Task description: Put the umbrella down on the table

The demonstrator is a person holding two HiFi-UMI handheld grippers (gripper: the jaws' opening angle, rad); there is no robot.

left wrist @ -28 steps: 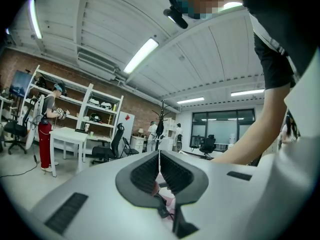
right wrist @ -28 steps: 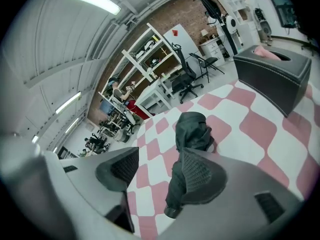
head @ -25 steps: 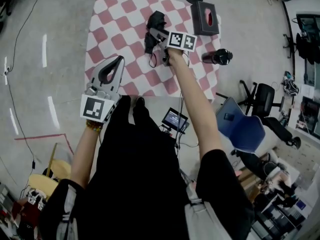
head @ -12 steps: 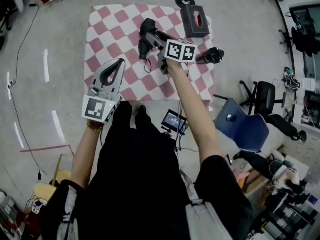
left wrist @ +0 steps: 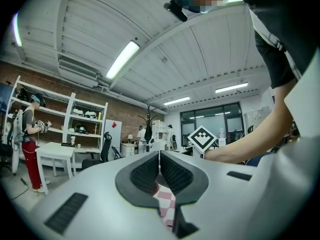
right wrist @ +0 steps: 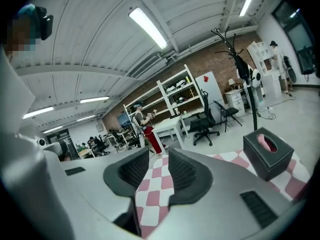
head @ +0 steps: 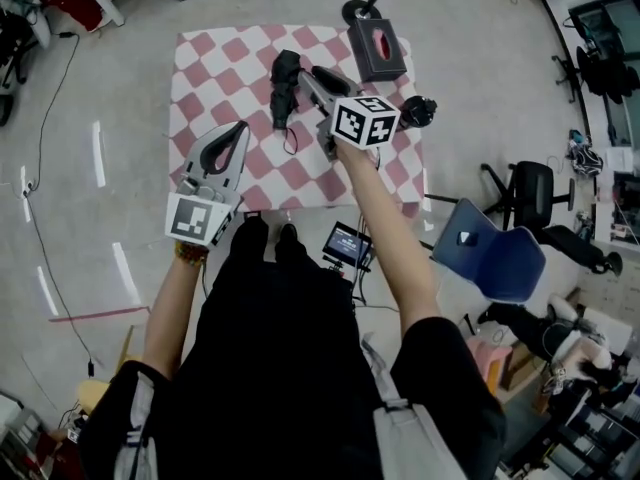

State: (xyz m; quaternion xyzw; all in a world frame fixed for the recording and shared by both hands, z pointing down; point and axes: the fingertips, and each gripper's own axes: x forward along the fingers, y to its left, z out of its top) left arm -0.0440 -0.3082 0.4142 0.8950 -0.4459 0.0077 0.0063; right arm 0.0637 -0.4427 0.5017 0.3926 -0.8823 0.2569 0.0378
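Up from the umbrella [head: 283, 86] came my right tongs [head: 318, 72], jaws closing on nothing | umbrella lay on the checkered counter [head: 210, 58], just beside them | left tongs [head: 238, 128] pressed together, empty, well apart.

Bright, even light from ceiling strip lamps [left wrist: 122, 59]; gripper views bulge, their corners black.

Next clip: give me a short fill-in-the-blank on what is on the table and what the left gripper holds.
1. On the checkered table lies a folded black ____.
2. The tissue box stands at the table's far ____ corner, as the head view shows it.
3. The left gripper, jaws together, holds ____.
Missing words: umbrella; right; nothing.
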